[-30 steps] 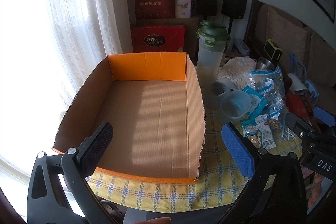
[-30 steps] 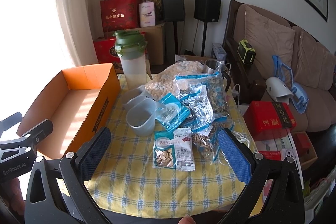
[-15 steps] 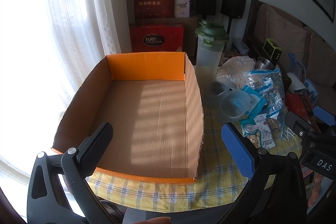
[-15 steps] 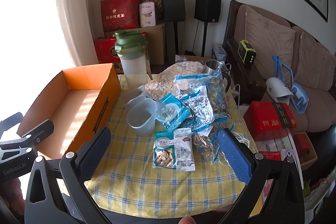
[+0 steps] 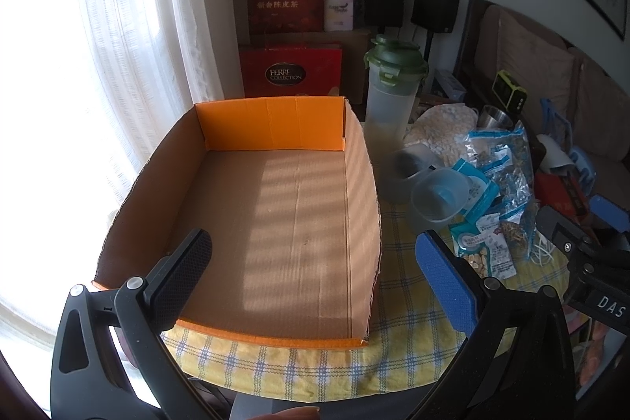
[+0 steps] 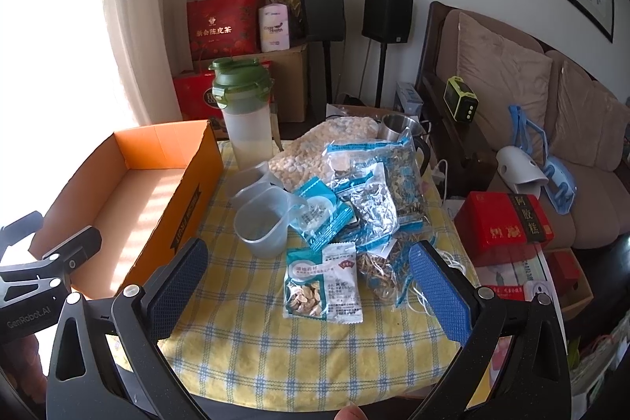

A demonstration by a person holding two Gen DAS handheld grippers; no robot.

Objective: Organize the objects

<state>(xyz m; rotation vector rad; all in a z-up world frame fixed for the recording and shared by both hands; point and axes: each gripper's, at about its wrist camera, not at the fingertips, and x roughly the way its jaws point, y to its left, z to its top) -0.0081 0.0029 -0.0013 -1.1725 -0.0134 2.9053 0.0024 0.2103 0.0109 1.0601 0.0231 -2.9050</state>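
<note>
An empty orange cardboard box lies on the left of the yellow checked tablecloth; it also shows in the right wrist view. My left gripper is open and empty over the box's near end. My right gripper is open and empty above a white-and-blue snack packet. Behind it lie several herb bags, two translucent measuring cups, a green-lidded shaker bottle and a bag of pale flakes.
A steel mug stands at the table's back right. A red gift box sits right of the table, with a sofa behind. Red boxes and speakers stand by the wall; a curtain hangs at left.
</note>
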